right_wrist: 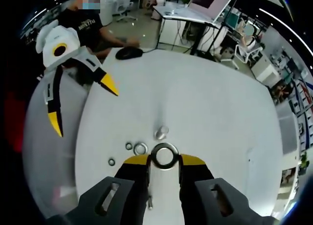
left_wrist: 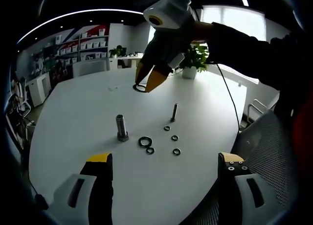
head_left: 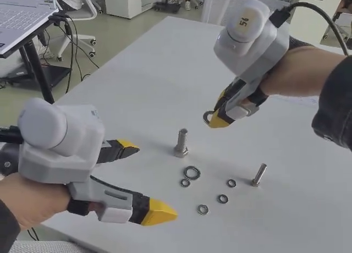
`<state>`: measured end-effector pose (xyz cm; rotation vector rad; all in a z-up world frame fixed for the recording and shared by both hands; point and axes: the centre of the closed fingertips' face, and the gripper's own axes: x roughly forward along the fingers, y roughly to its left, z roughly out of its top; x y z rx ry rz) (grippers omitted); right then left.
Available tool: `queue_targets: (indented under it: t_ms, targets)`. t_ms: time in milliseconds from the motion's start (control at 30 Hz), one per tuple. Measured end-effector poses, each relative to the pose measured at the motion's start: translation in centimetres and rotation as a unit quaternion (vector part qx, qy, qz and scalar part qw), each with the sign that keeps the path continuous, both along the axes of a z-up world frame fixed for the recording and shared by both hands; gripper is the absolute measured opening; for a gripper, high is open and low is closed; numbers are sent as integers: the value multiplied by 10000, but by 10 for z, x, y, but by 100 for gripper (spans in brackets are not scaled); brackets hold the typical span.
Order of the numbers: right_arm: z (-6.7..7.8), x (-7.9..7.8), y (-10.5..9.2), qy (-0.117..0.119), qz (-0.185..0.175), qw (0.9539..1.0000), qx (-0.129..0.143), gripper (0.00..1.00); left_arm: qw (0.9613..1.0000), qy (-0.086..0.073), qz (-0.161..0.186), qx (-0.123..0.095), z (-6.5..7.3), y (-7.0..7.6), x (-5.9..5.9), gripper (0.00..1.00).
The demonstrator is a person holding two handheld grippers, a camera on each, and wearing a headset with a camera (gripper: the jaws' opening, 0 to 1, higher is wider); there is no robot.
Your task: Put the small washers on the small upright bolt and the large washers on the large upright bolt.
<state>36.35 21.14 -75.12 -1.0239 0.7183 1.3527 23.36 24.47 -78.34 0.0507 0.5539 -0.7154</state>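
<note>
The large upright bolt (head_left: 181,143) (left_wrist: 121,128) stands mid-table, and the small upright bolt (head_left: 258,175) (left_wrist: 174,112) stands to its right. A large washer (head_left: 191,172) (left_wrist: 145,142) and several small washers (head_left: 222,198) (left_wrist: 174,137) lie flat between and in front of them. My right gripper (head_left: 212,120) (right_wrist: 165,159) hovers above and behind the large bolt (right_wrist: 161,132), shut on another large washer (head_left: 208,117) (right_wrist: 165,155) (left_wrist: 139,88). My left gripper (head_left: 146,180) (left_wrist: 165,161) is held open and empty near the table's front left edge.
The white table (head_left: 165,71) stretches bare behind the bolts. A laptop on a stand (head_left: 22,14) and office chairs (head_left: 77,11) stand off to the left. In the right gripper view a black mouse (right_wrist: 129,52) lies at the far table edge near a seated person.
</note>
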Motion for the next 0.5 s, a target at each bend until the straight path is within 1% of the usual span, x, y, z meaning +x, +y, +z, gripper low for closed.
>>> queue_targets:
  t_ms: [67, 267, 500]
  targets:
    - [-2, -2, 4, 37, 54, 10000, -23, 23, 10000, 2, 0, 6, 0, 1, 0, 89]
    - [-12, -3, 17, 120, 203, 9997, -115, 23, 10000, 14, 13, -6, -1, 2, 0, 88]
    - [-22, -1, 30, 230, 287, 9992, -181, 23, 10000, 27, 12, 8, -2, 3, -2, 88]
